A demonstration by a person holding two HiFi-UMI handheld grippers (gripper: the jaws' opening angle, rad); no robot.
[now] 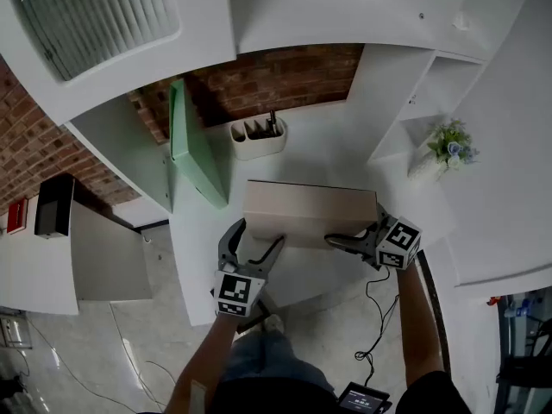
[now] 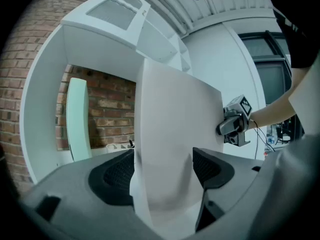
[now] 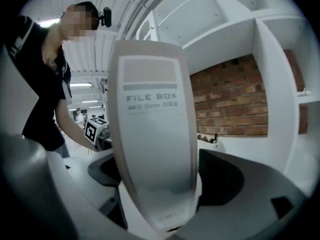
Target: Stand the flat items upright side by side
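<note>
Nearest, at left, the left gripper (image 2: pixel 162 171) is clamped on one end of the beige file box (image 1: pixel 310 210). A green file box (image 1: pixel 194 149) is stood upright behind, with bare white desk (image 1: pixel 203 266) left between. The beige box is held upright, its labelled spine straddled by the right gripper (image 3: pixel 160 176), jaws spread wide

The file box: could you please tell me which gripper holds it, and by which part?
The left gripper grips the file box by its plain end. The right gripper straddles the labelled end; whether its jaws press cannot be told.
</note>
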